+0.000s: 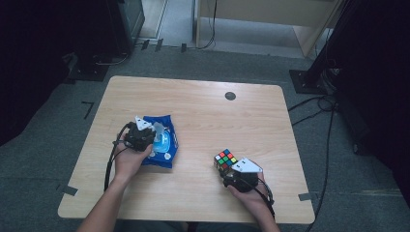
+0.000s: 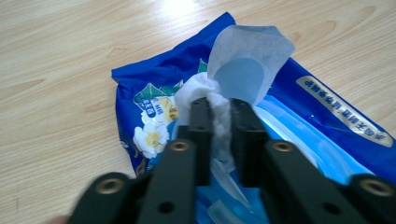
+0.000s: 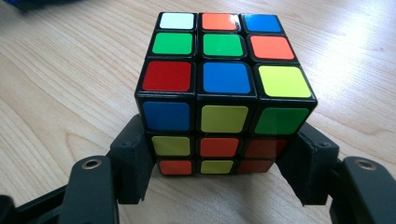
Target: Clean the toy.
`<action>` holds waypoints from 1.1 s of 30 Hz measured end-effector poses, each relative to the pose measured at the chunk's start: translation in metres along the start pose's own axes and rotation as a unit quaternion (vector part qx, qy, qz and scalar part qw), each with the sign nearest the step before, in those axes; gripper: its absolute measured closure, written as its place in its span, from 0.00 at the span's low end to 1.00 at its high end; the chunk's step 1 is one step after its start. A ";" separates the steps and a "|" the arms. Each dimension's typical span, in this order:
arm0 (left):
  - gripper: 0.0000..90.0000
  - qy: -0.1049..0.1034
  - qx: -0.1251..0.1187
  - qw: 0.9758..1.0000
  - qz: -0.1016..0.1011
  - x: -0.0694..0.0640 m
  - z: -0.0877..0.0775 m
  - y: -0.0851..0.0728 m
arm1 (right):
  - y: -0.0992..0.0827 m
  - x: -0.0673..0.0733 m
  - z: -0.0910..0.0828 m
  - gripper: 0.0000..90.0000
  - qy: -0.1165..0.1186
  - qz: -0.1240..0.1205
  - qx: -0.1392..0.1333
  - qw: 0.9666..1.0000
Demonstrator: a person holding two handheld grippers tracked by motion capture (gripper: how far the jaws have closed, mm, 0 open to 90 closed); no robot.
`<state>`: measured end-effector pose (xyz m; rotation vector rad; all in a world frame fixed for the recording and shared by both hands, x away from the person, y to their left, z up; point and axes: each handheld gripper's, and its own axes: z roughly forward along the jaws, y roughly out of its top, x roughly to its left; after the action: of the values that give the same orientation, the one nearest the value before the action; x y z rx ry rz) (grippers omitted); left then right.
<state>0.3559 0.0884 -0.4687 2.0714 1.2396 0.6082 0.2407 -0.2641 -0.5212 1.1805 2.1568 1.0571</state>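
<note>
A: Since the left gripper pinches the wipe just above the blue pack, how should it pull?

B: Slowly, straight away from the pack. The right gripper clamps the cube on the worktop.

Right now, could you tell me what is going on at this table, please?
A person works with two handheld grippers at a wooden table. The left gripper is pinched shut on a white wet wipe sticking out of a blue wipes pack, whose flap is peeled up. The right gripper clasps a Rubik's cube by its sides, resting on the table.
</note>
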 end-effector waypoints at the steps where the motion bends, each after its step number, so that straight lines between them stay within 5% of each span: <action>1: 0.95 -0.003 -0.006 1.000 0.000 0.000 -0.002 0.000 | 0.000 0.000 0.000 0.39 0.000 0.001 0.001 1.000; 16: 0.99 -0.006 -0.085 0.996 0.003 0.001 -0.040 0.018 | 0.001 0.003 0.002 0.39 -0.004 -0.011 0.010 1.000; 21: 0.99 -0.012 -0.102 0.995 0.006 0.002 -0.041 0.018 | 0.001 0.002 0.002 0.39 -0.002 -0.010 0.011 1.000; 25: 0.99 -0.023 -0.155 0.987 -0.037 0.009 -0.054 0.019 | 0.001 0.002 0.002 0.39 -0.003 -0.011 0.010 1.000; 26: 0.99 -0.027 -0.167 0.985 -0.037 0.010 -0.058 0.021 | 0.001 0.002 0.002 0.39 -0.002 -0.011 0.010 1.000; 33: 0.99 -0.056 -0.186 0.981 -0.017 0.003 -0.074 0.025 | 0.001 0.002 0.002 0.39 0.001 -0.006 0.012 1.000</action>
<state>0.3230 0.1038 -0.3992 1.7435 1.0080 0.6443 0.2417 -0.2616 -0.5218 1.1755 2.1816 1.0303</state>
